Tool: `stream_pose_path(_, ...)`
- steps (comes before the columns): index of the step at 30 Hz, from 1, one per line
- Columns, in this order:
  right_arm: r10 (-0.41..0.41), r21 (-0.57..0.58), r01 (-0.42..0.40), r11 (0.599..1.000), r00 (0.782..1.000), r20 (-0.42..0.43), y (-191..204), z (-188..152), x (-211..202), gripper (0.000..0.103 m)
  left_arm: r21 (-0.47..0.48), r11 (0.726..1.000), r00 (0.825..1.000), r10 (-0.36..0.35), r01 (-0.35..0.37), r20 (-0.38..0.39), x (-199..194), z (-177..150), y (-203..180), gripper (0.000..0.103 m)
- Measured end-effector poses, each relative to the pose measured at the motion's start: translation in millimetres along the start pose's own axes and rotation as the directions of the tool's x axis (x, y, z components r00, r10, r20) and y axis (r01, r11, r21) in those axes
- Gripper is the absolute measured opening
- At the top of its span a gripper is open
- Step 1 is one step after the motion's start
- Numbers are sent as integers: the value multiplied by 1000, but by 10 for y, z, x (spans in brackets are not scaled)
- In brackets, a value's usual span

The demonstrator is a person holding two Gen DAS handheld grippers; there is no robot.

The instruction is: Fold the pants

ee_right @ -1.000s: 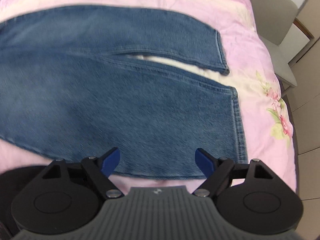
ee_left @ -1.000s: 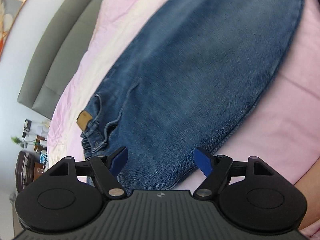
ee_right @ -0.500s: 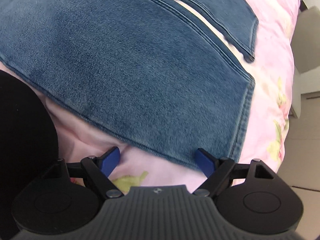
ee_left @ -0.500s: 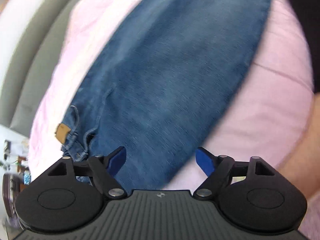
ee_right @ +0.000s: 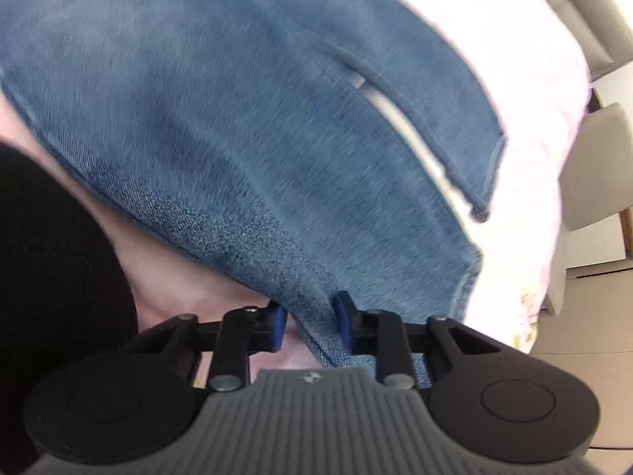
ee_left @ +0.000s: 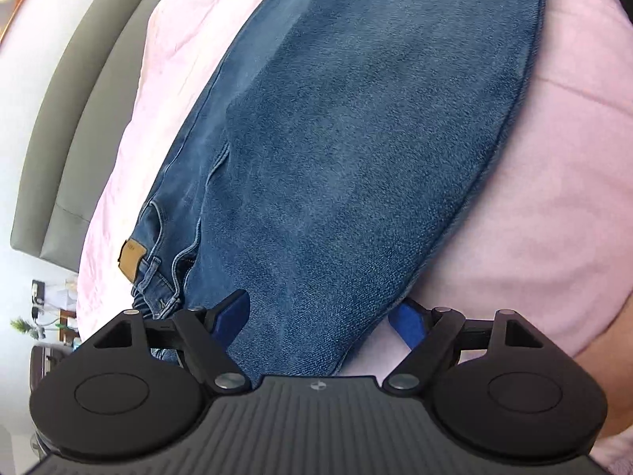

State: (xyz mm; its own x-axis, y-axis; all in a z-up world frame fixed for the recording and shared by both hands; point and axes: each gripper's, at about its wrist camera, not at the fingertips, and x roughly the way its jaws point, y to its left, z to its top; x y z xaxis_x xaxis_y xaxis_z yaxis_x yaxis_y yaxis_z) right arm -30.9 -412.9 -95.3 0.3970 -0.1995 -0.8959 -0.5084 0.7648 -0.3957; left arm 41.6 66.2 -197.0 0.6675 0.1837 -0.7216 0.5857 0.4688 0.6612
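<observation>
Blue jeans [ee_left: 356,138] lie spread flat on a pink bed sheet [ee_left: 554,178]. In the left wrist view the waistband with a tan leather patch [ee_left: 132,259] is at lower left. My left gripper [ee_left: 320,318] is open, its blue pads straddling the near edge of the jeans close to the waist. In the right wrist view both legs [ee_right: 237,118] run up and right, with a gap between them near the hems. My right gripper [ee_right: 308,322] has closed on the near leg's edge close to its hem.
A grey padded headboard [ee_left: 71,126] runs along the left of the bed. A shelf with small items [ee_left: 43,316] stands beyond the bed's corner. A beige chair [ee_right: 597,166] and the floor [ee_right: 585,297] lie past the foot of the bed. A dark sleeve [ee_right: 51,261] is at lower left.
My right gripper dropped to the near leg's edge by the hem and closed on the denim. My left gripper came closer to the waist end and stays open.
</observation>
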Motion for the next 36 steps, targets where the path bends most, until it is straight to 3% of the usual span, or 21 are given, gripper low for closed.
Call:
stream_pose_path(1, -17, 29, 16, 999, 999, 34, -80, 93, -38, 17, -19, 1000, 1000, -9, 9, -3, -5, 6, 15, 86)
stream_pose_path(4, -63, 87, 54, 995, 993, 104, -234, 324, -161, 15, -117, 992, 999, -52, 52, 9, -40, 22, 105, 60)
stream_pose_path(6, -92, 95, 80, 992, 987, 128, -265, 446, -177, 12, -186, 980, 997, -70, 76, 39, -101, 27, 193, 38)
stream_pose_path(9, -123, 102, 109, 989, 981, 148, -269, 577, -188, 9, -306, 949, 994, -55, 80, 89, -228, 55, 388, 25)
stream_pose_path(14, -149, 107, 134, 985, 976, 155, -369, 758, -241, 6, -384, 919, 993, -50, 89, 111, -285, 213, 709, 19)
stream_pose_path(25, -202, 219, 152, 964, 952, 229, -905, 1228, -135, 5, -479, 878, 993, 67, -13, 96, -167, 796, 1545, 14)
stream_pose_path(33, -207, 246, 161, 956, 963, 175, -1298, 1944, 433, 4, -472, 873, 988, 151, -122, 24, 539, 1445, 2058, 14)
stream_pose_path(36, -191, 234, 157, 959, 973, 132, -1396, 2211, 803, 4, -486, 866, 992, 127, -113, -6, 878, 1561, 2167, 14)
